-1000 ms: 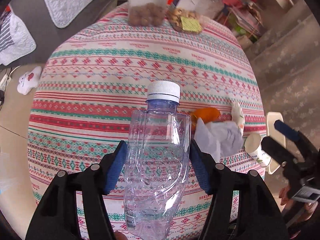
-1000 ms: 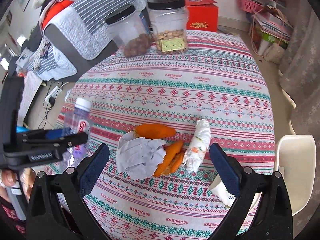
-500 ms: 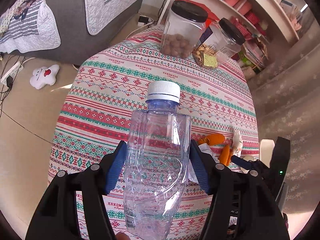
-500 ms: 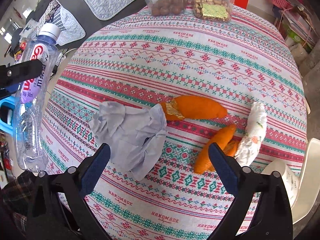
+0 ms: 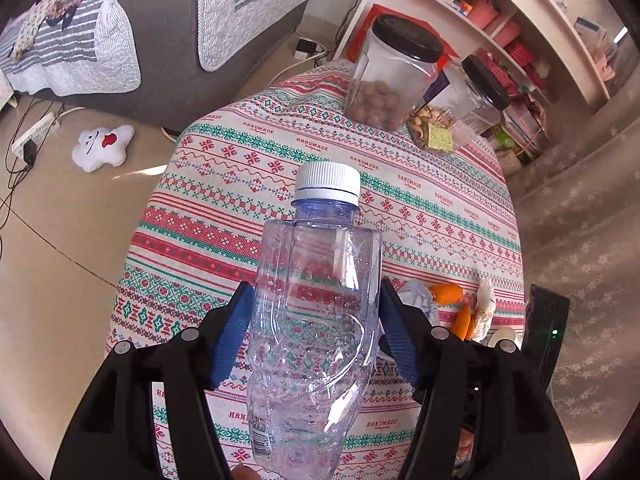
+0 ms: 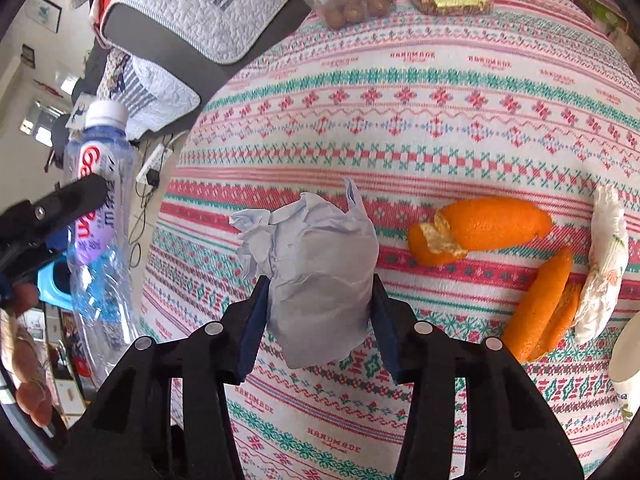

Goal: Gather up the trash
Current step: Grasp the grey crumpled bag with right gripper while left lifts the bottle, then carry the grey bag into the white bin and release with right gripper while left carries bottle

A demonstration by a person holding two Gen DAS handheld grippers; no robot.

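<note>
My left gripper [image 5: 314, 332] is shut on an empty clear plastic bottle [image 5: 316, 312] with a white cap, held upright above the table's near left edge; the bottle also shows in the right wrist view [image 6: 100, 216]. My right gripper [image 6: 318, 320] has its blue pads on both sides of a crumpled grey-white paper [image 6: 316, 272] on the tablecloth. Orange peels [image 6: 484, 228] and a crumpled patterned napkin [image 6: 604, 260] lie to the right of the paper.
A round table with a patterned cloth [image 6: 440, 100] carries two black-lidded jars [image 5: 392, 76] at the far side. A white paper cup [image 6: 628, 364] stands at the right edge. A sofa [image 5: 180, 12] and a plush toy [image 5: 102, 146] are beyond the table on the left.
My left gripper has lifted the bottle higher above the table. My right gripper has moved forward and left and narrowed its jaws around the crumpled paper.
</note>
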